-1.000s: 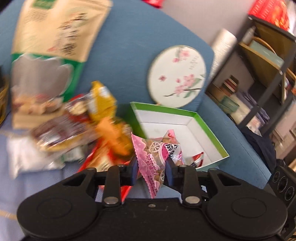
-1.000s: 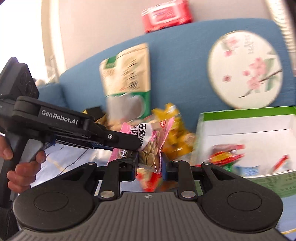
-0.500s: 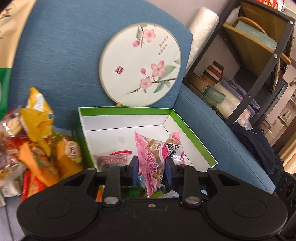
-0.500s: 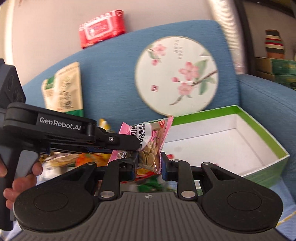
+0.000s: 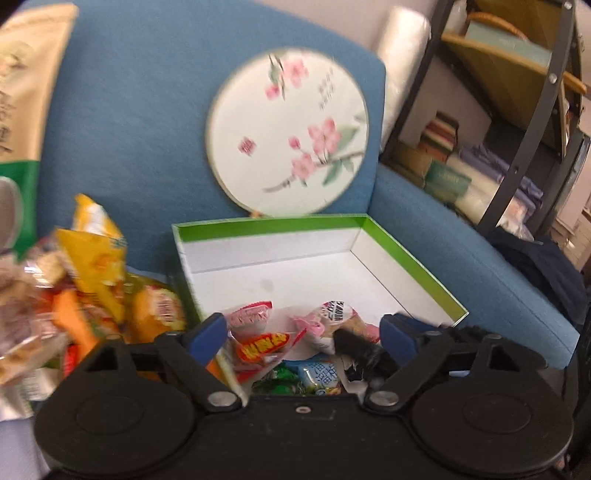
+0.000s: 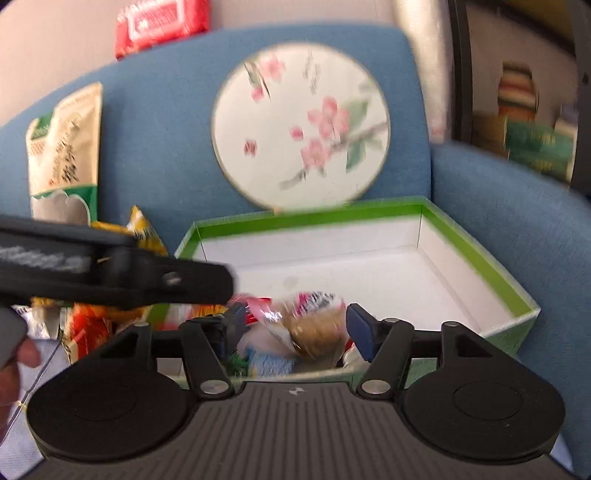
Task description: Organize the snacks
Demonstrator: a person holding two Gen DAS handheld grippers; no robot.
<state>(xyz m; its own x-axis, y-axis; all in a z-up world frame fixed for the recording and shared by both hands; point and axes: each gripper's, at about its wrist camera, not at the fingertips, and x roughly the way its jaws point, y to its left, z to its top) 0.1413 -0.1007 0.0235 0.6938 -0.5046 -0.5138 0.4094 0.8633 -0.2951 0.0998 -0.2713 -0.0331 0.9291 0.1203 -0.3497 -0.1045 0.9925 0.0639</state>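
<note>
Far left, a tall beige and green stand-up pouch (image 6: pixel 64 147) leans against the blue fabric sofa back (image 5: pixel 147 110). Below it sits a messy pile of yellow, orange and red snack packets (image 5: pixel 96 295) on the seat, right beside the box's left wall.

Next over, the black left gripper (image 5: pixel 301 328) is spread wide, blue pads well apart, gripping nothing. Its jaws have just been opening, and the small pink and white seed packet (image 5: pixel 332 314) lies loose in the near end of the green-rimmed white cardboard box (image 5: pixel 406 251), between the pads but not pressed by either. Around it in the box are a red and yellow wrapped candy (image 5: pixel 264 343), a pink sachet (image 5: pixel 247 315) and some green and pale blue wrappers (image 5: pixel 314 373). The far half of the box floor is bare white.

From the right wrist view, the black right gripper (image 6: pixel 295 325) is also let go, jaws just opened wide, with a blurry pink-topped packet of brownish seeds (image 6: pixel 314 321) sitting between the pads over the near edge of the box. Can't tell whether it's touching a pad, too much blur. The left gripper crosses that view from the left, with a hand (image 6: pixel 14 362) on its grip.

Behind the box, a round white fan with pink blossoms (image 5: pixel 288 136) leans on the sofa back. On top of the back is a red flat pack (image 6: pixel 162 22). Far right there's a dark metal shelf unit (image 5: pixel 535 110) with stacked stuff.
</note>
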